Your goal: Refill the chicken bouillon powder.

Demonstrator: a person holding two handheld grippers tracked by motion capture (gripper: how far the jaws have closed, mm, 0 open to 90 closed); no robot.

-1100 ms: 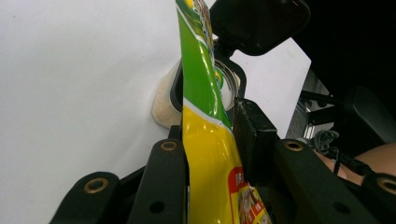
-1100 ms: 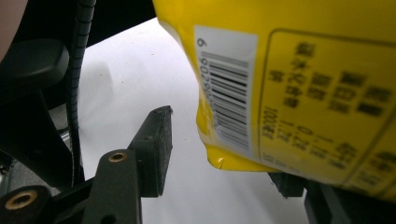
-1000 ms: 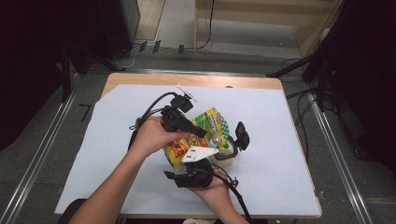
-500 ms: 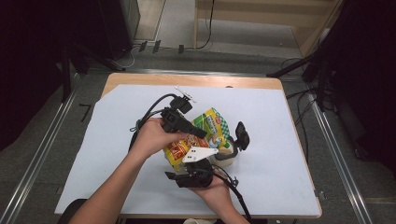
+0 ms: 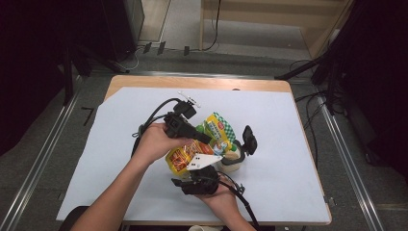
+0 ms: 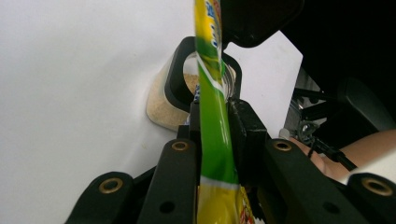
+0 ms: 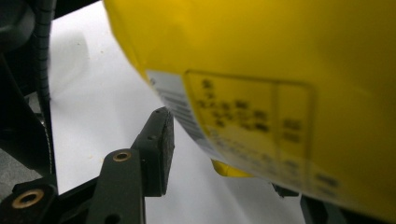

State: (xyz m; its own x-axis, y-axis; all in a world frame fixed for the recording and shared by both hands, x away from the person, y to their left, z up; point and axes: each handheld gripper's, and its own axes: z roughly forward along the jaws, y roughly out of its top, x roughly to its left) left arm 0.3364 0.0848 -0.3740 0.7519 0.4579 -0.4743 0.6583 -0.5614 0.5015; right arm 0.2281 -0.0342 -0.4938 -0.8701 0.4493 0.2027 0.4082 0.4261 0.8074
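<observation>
Near the middle of the table [image 5: 144, 103], covered in white sheet: a yellow-and-green snack pouch [image 5: 211, 137] held tilted above a small clear jar [image 5: 232, 159] of beige powder, black flip lid open. Left gripper [image 6: 215, 116] clamped on the pouch's thin green edge, jaws having just closed further, pads pressing both faces (jar mouth directly behind in the left gripper view). Right gripper [image 5: 199, 180], toward the table's near edge, jaws parted around the pouch's yellow bottom [image 7: 280, 84]; one pad [image 7: 159, 149] just beside it, contact impossible to tell.
</observation>
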